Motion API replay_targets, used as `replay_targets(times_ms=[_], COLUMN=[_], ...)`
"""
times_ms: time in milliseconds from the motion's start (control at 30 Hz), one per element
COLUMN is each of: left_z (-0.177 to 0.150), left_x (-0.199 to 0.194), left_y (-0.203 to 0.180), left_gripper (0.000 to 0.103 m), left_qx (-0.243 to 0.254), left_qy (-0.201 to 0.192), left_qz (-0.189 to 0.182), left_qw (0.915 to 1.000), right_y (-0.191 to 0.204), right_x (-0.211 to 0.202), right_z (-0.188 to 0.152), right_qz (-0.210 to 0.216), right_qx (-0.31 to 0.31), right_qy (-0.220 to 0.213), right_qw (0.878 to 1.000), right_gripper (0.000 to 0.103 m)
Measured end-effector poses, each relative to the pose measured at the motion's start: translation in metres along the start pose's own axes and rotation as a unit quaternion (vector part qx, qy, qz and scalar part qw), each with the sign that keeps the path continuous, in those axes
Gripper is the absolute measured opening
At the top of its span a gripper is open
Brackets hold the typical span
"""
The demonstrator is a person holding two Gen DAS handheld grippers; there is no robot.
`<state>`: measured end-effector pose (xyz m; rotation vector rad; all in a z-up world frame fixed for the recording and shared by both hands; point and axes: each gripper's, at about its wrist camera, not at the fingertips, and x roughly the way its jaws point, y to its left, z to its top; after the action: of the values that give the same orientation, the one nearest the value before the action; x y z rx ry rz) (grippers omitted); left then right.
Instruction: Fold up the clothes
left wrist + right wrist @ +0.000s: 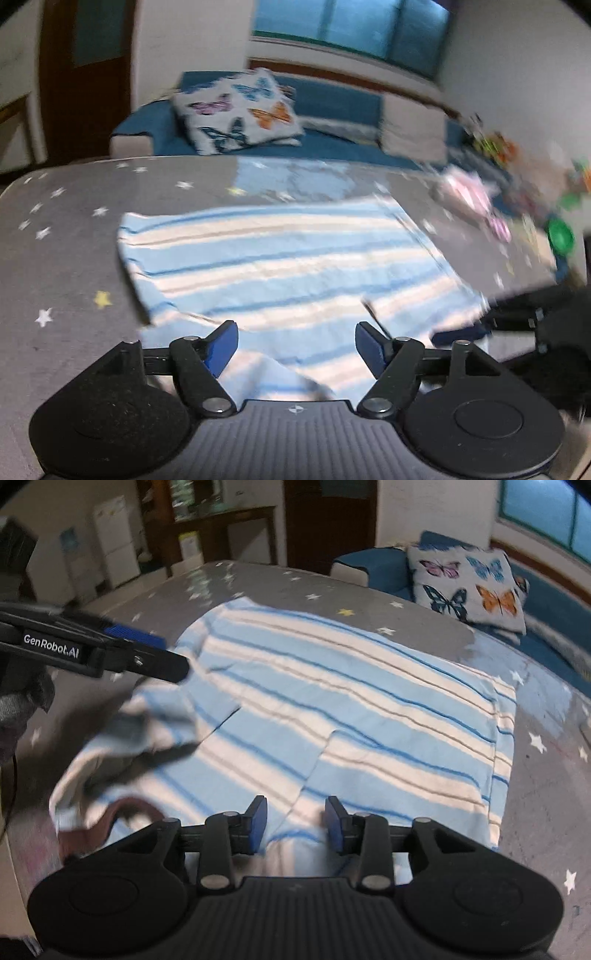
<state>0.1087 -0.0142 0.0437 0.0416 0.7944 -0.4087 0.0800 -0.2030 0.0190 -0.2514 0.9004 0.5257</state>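
Observation:
A blue-and-white striped garment (280,258) lies spread on a grey star-patterned surface (62,258); it also shows in the right wrist view (351,701), with a crumpled sleeve at its left side (155,731). My left gripper (296,345) is open, its blue pads wide apart just above the garment's near edge. It also appears from the side in the right wrist view (147,653). My right gripper (295,821) is open over the garment's near edge, with cloth lying between the pads but not pinched. The right gripper shows blurred at the right of the left view (480,325).
A butterfly pillow (240,110) rests on a blue sofa (332,107) behind the surface. Pink and green toys (480,206) lie blurred at the surface's far right. A reddish-brown strap (110,819) lies near the garment's left corner. A white fridge (114,542) stands in the background.

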Motion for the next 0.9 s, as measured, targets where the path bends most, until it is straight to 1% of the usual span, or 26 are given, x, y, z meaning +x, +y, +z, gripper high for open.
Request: replay_targets(times_ms=[100, 133, 167, 267, 333, 400, 467, 567, 600, 700, 800, 900], left_z=[-0.016, -0.022, -0.027, -0.04, -0.049, -0.058, -0.064, -0.071, -0.073, -0.07, -0.069, -0.065], left_x=[0.003, 0.004, 0.003, -0.005, -0.01, -0.015, -0.021, -0.029, -0.031, -0.032, -0.027, -0.024], left_y=[-0.017, -0.019, -0.017, -0.004, 0.004, 0.013, 0.019, 0.028, 0.028, 0.015, -0.001, -0.01], left_gripper=[0.076, 0.076, 0.076, 0.076, 0.076, 0.076, 0.076, 0.076, 0.076, 0.079, 0.079, 0.079], left_qx=[0.052, 0.064, 0.065, 0.047, 0.035, 0.023, 0.011, -0.005, -0.004, 0.033, 0.084, 0.105], left_qy=[0.016, 0.022, 0.024, 0.023, 0.023, 0.023, 0.023, 0.024, 0.023, 0.01, -0.003, -0.011], left_qz=[0.014, 0.023, 0.035, 0.07, 0.093, 0.116, 0.126, 0.136, 0.138, 0.149, 0.169, 0.172], left_qw=[0.9984, 0.9974, 0.997, 0.9962, 0.9948, 0.9928, 0.9917, 0.9904, 0.9901, 0.9883, 0.982, 0.9794], right_y=[0.012, 0.014, 0.015, 0.013, 0.008, 0.001, -0.005, -0.009, -0.01, 0.0, 0.013, 0.015], right_x=[0.0, 0.0, -0.001, -0.007, -0.014, -0.023, -0.031, -0.037, -0.039, -0.037, -0.027, -0.024], right_z=[-0.008, -0.011, -0.013, -0.02, -0.023, -0.028, -0.034, -0.039, -0.041, -0.038, -0.031, -0.028], right_qz=[-0.023, -0.031, -0.041, -0.069, -0.077, -0.096, -0.109, -0.113, -0.114, -0.115, -0.119, -0.122], right_qx=[-0.033, -0.041, -0.046, -0.044, -0.025, 0.0, 0.021, 0.028, 0.029, -0.001, -0.033, -0.037], right_qy=[0.009, 0.011, 0.01, 0.0, -0.011, -0.024, -0.032, -0.033, -0.033, -0.033, -0.032, -0.036], right_qw=[0.999, 0.999, 0.998, 0.997, 0.997, 0.995, 0.993, 0.993, 0.993, 0.993, 0.992, 0.991], right_gripper=[0.038, 0.038, 0.038, 0.038, 0.038, 0.038, 0.038, 0.038, 0.038, 0.043, 0.043, 0.043])
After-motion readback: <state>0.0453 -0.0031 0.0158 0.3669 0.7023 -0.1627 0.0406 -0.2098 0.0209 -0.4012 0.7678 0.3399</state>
